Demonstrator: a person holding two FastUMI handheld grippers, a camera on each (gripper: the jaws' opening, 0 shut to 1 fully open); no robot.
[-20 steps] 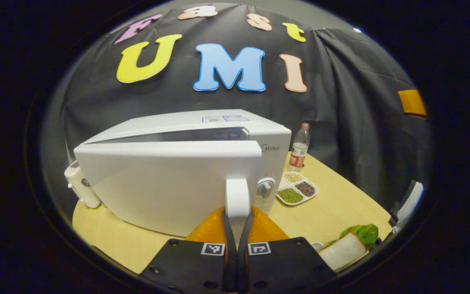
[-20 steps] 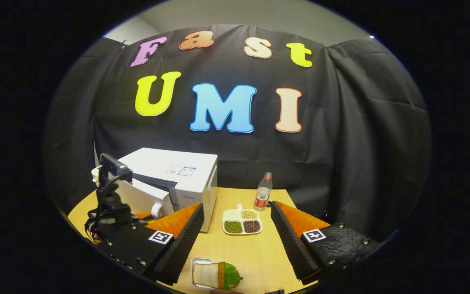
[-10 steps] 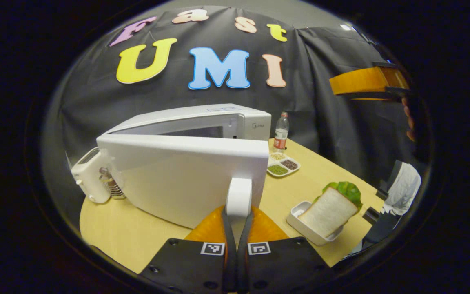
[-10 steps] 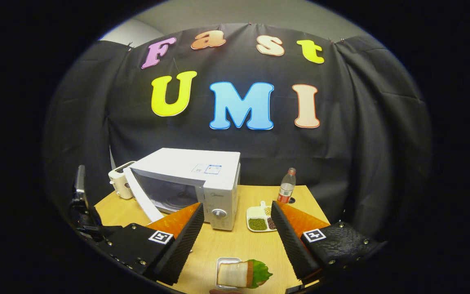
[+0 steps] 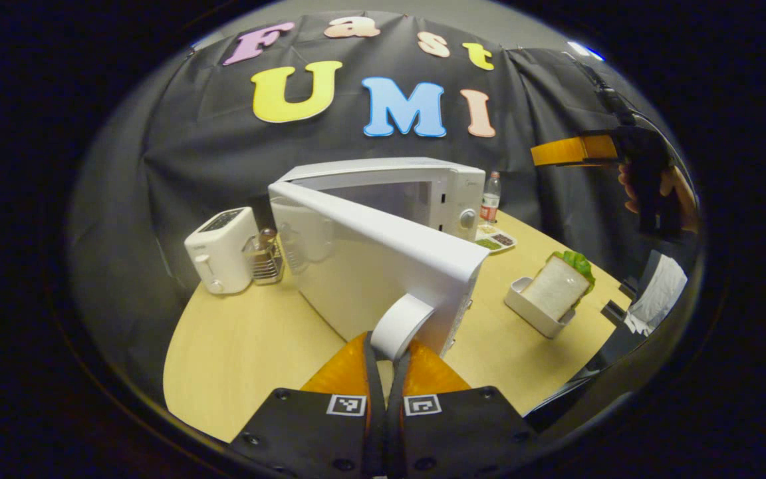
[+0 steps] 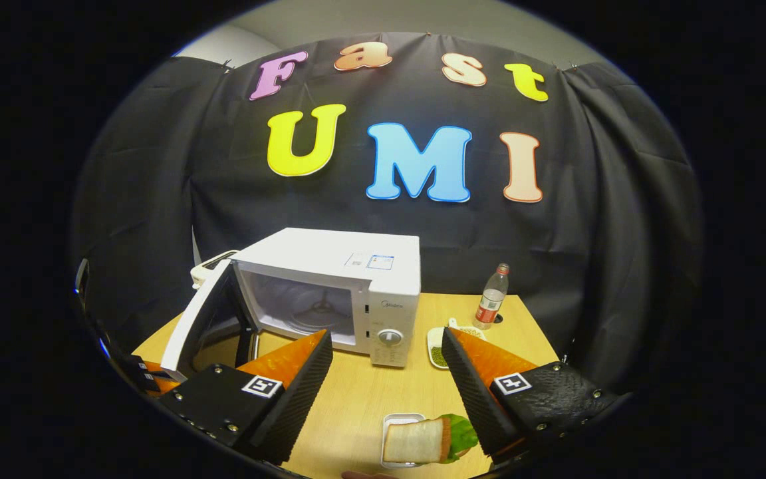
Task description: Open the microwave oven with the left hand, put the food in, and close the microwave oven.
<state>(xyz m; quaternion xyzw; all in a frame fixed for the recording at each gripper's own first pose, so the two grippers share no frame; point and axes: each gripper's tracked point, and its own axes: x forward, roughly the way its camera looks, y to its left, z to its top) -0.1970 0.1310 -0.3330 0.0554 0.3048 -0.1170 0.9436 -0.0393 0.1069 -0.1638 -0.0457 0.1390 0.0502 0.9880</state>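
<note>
Swung much wider than a second ago, the microwave door (image 5: 383, 266) now stands well off the microwave (image 5: 416, 189) in the left gripper view, where the left gripper (image 5: 386, 356) pinches the door handle (image 5: 401, 326) just ahead of its tips; a hurried release could let the door drift. In the right gripper view, the right gripper (image 6: 386, 372) hangs spread above the sandwich (image 6: 423, 440) in its tray (image 6: 393, 422), low between its fingers; a careless grab could topple it.

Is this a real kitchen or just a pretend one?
Probably a pretend one, a booth: a black cloth wall hangs behind one wooden table holding a microwave, a toaster and a sandwich.
</note>
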